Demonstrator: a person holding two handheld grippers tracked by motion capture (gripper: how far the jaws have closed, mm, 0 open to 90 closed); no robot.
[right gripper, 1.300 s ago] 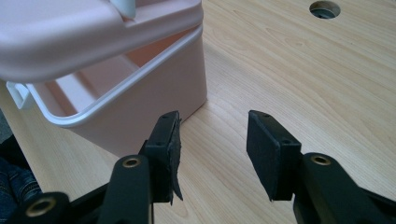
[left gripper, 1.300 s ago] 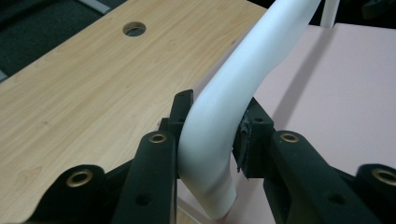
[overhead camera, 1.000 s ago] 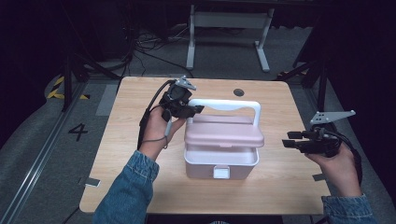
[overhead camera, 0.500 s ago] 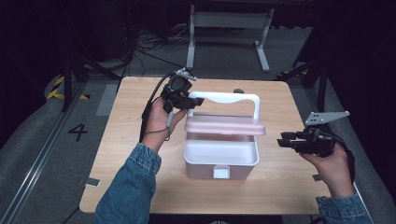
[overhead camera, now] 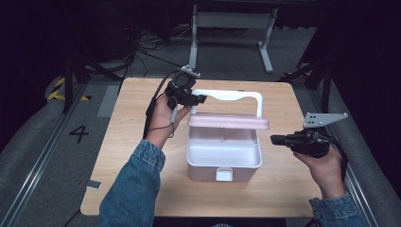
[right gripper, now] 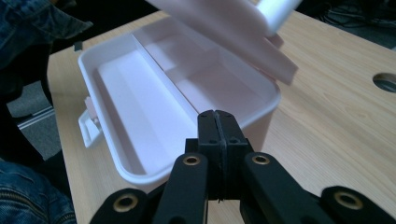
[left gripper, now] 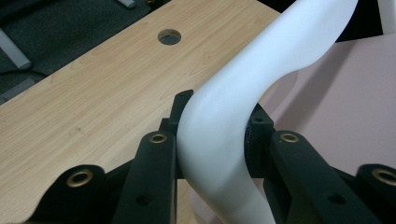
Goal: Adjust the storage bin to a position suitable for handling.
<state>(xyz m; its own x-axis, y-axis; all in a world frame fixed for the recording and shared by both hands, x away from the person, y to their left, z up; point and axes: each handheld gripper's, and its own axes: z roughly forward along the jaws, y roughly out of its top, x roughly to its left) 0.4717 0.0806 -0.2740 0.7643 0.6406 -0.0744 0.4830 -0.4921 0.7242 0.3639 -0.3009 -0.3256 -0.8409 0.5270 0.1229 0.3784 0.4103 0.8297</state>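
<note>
High view: box mid-bench, pink lid raised. Left gripper view: left gripper pinched the white handle. Right gripper view: right gripper, just closing, pressed together on nothing beside the box

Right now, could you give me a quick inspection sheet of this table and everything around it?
Surface: wooden table, with a round hole near its far edge.
Job's things: pink box, open, with its lid raised by the white handle; compartments look empty.
Clutter: a small grey piece at the table's near left edge.
Grippers: left gripper shut on the white handle; right gripper beside the box, its jaws just closed together with nothing between them.
Cables: a black cable trails from the left gripper; more cables lie on the floor behind.
Surroundings: dark room, grey metal stand beyond the table, a floor mark 4.
</note>
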